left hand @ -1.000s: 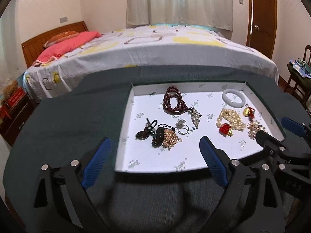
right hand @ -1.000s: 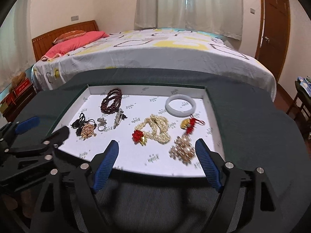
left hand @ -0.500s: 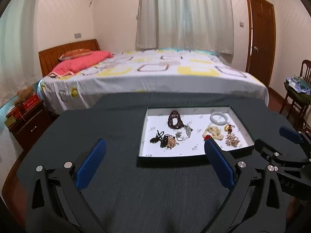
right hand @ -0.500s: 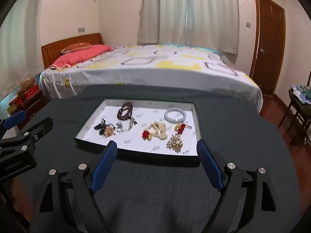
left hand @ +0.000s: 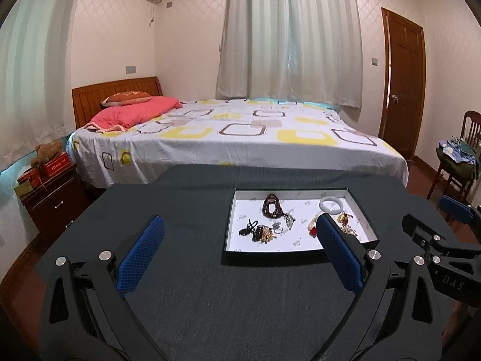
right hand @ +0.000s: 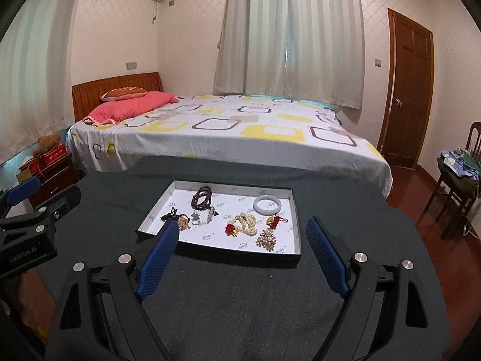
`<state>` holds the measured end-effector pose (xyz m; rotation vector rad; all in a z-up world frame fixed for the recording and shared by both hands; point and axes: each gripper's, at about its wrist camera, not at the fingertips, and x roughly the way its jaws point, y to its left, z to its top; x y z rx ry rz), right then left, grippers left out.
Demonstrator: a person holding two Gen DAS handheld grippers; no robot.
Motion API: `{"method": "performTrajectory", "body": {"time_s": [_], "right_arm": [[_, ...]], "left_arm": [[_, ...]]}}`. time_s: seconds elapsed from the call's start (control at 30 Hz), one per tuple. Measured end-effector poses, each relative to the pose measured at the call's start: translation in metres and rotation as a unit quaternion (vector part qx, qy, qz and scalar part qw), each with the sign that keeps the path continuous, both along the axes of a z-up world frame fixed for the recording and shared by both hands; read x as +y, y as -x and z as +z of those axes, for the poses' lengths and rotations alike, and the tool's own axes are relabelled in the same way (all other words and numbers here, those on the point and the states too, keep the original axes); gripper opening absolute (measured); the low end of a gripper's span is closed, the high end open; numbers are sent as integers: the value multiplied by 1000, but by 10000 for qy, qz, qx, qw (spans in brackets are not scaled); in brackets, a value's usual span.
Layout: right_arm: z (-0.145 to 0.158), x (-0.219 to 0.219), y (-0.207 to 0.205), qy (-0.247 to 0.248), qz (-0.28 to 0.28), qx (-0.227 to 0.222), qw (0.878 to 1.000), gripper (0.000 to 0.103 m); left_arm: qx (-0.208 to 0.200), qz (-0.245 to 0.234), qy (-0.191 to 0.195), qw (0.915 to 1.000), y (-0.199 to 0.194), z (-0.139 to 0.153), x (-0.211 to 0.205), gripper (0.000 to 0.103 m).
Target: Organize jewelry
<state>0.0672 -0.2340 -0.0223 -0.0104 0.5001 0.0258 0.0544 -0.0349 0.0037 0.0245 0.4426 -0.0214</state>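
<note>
Left wrist view: my left tongs [left hand: 239, 251] released, pads wide apart above dark surface [left hand: 186, 294]; tray [left hand: 230, 221] ahead holds jewelry, white bangle [left hand: 330, 204] at far right corner.

Right wrist view: my right tongs [right hand: 242, 254] released, nothing between pads; tray [right hand: 296, 225] just beyond, pearl strand [right hand: 246, 224] mid-tray, dark bead bracelet [right hand: 202, 199] far left.

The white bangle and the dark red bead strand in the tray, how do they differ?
The white bangle is one smooth, pale ring lying flat and open; the dark red bead strand is many small beads, bunched in loops. The bangle lies far right, the strand far left. Both rest loose in the tray.
</note>
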Motion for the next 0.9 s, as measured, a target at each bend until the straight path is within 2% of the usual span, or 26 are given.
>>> {"method": "performTrajectory", "body": {"time_s": [0.9], "right_arm": [[6, -3, 5, 2, -60, -127, 9999, 84]], "left_arm": [[16, -38, -44, 10000, 7, 4, -2, 99]]}}
